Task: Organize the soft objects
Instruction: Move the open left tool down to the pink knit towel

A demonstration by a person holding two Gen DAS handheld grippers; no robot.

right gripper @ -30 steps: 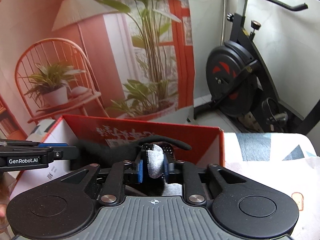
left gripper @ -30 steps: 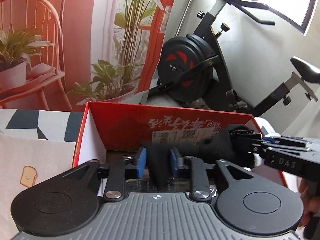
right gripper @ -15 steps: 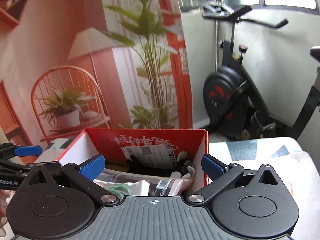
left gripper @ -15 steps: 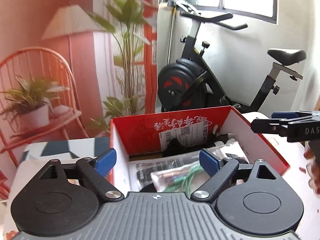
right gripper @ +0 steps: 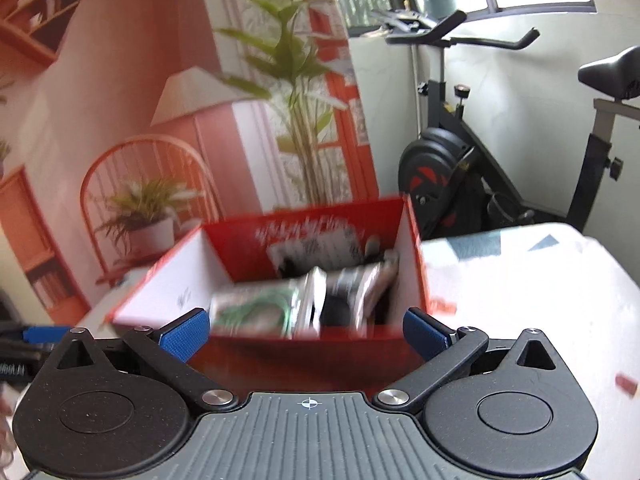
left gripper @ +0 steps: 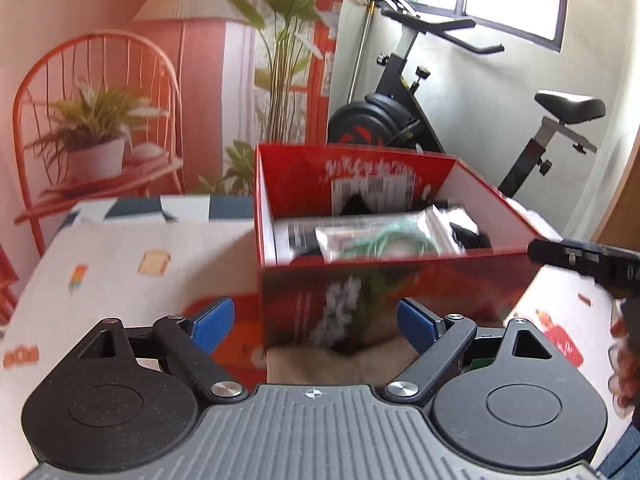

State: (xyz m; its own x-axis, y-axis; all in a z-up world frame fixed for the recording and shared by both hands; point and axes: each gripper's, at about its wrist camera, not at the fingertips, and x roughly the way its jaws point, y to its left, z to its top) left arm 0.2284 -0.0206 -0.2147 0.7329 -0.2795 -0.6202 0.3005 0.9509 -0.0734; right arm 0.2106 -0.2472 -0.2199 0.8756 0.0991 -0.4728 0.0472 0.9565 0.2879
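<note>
Left wrist view: left gripper [left gripper: 316,320] released, jaws just opened wide, nothing held between. Red box [left gripper: 400,280] directly ahead on counter [left gripper: 120,264], near wall just beyond fingertips. Soft dark item [left gripper: 468,234] seen lying inside box beside bagged green cord [left gripper: 384,240]. Deposit step judged done; next soft object must be located. Right gripper [left gripper: 584,260] seen at right edge, near box corner. Open counter to left.

Right wrist view: right gripper [right gripper: 306,332] released, empty, jaws just opened. Box rim to be cleared; free counter at right.
</note>
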